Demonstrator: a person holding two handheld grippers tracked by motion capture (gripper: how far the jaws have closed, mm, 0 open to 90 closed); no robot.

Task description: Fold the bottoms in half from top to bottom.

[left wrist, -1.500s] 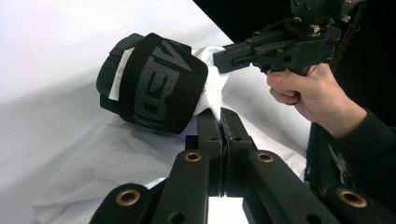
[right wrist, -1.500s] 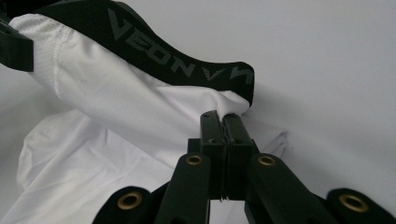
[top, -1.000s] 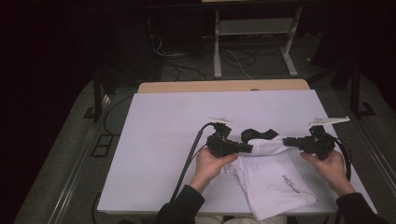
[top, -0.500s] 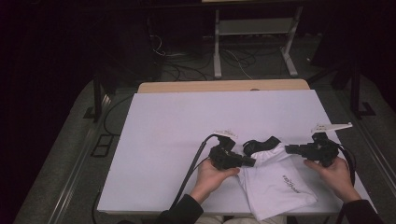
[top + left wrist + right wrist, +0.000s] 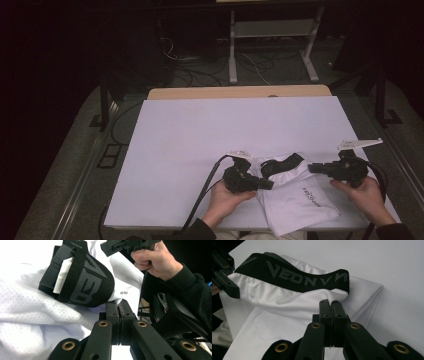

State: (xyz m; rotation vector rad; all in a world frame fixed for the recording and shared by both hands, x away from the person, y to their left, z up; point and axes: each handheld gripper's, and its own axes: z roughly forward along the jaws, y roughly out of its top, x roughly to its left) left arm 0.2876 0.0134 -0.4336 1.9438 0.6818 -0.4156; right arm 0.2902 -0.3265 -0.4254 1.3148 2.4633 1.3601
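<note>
White shorts point(image 5: 297, 200) with black waistband point(image 5: 283, 164), near right of desk point(image 5: 200, 135): soft, light, limp fabric. Left gripper point(image 5: 265, 184) and right gripper point(image 5: 314, 169) are each clenched on cloth just below the waistband, judged the firmest hold.

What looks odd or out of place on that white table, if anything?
Nothing is spilled or torn. The white garment lies rumpled near the table's front edge, its lower end hanging over it, and its black waistband bunched and twisted. The left gripper and right gripper each pinch its fabric.

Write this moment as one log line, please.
left gripper: shut on white mesh garment | right gripper: shut on same garment | black elastic waistband: between them | white table
</note>
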